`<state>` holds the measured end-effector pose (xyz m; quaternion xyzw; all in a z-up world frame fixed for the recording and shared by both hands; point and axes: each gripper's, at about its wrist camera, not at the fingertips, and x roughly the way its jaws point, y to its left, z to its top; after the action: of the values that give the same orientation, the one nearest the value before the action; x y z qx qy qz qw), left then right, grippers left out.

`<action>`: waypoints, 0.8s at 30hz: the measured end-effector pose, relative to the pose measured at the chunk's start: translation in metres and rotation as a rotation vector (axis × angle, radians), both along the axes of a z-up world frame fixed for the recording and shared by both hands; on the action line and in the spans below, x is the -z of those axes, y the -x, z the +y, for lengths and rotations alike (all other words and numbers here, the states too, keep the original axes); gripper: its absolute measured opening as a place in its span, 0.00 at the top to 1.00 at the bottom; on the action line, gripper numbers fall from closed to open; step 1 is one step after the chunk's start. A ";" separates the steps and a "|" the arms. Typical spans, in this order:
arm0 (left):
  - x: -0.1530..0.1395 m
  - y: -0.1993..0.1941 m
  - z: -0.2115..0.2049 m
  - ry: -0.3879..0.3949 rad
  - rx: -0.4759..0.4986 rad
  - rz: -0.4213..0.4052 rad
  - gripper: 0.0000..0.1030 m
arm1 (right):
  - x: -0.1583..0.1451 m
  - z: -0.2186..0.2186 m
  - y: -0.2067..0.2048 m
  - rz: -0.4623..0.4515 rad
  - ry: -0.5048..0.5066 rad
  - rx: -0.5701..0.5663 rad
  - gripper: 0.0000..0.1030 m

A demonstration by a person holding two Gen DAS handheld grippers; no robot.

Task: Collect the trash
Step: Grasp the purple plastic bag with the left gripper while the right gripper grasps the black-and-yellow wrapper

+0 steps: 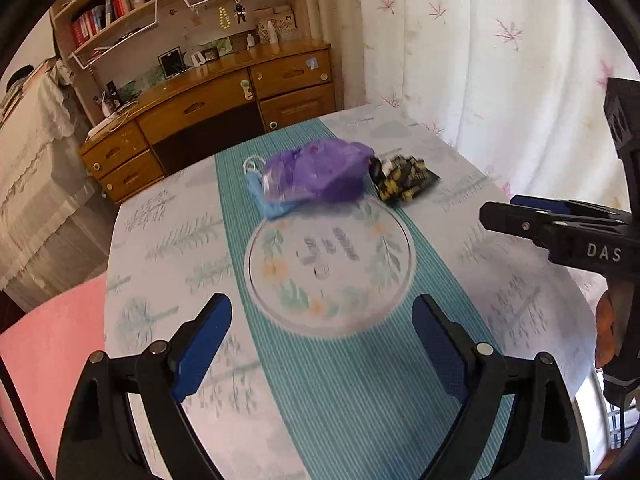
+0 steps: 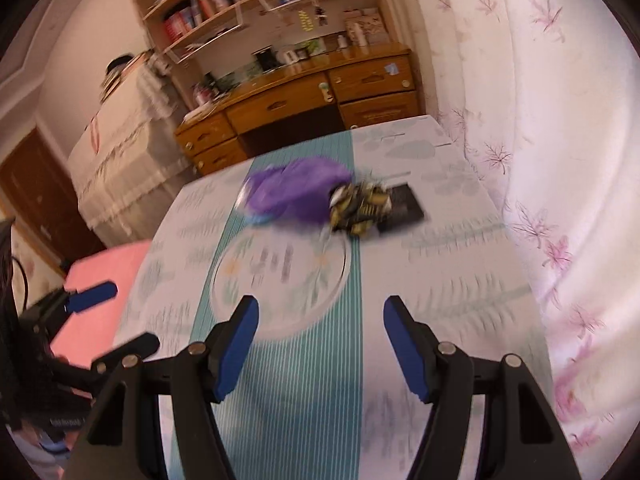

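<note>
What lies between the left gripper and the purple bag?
A round flowered plate on the teal runner lies between the open left gripper and the purple bag, in the left wrist view.

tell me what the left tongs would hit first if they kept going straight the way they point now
Most likely the round floral plate lying on the teal runner. The open, empty left tongs aim down at it, with nothing between. The purple bag lies farther on. Depth is uncertain.

The left claw (image 1: 320, 348) fills the bottom of its own view, jaws spread wide with nothing between them. The right claw (image 2: 320, 348) sits likewise at the bottom of its view, jaws wide apart and empty, both angled downward.
</note>
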<state>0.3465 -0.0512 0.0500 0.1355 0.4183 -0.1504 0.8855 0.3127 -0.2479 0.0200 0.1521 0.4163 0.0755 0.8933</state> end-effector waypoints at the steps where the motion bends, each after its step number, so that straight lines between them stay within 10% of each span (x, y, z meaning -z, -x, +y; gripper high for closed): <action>1: -0.001 -0.016 -0.005 -0.004 0.006 -0.002 0.12 | 0.005 -0.005 -0.016 0.011 -0.021 0.010 0.36; 18: 0.048 -0.168 -0.075 -0.239 0.146 -0.019 0.06 | 0.079 -0.024 -0.148 0.107 -0.112 0.007 0.32; 24: 0.073 -0.193 -0.087 -0.299 0.173 0.010 0.06 | 0.084 -0.039 -0.147 0.123 -0.192 -0.020 0.68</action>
<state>0.5390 -0.1384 -0.0233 0.3005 0.4270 -0.1626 0.8372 0.4594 -0.2874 -0.0640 0.2373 0.4628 0.1146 0.8464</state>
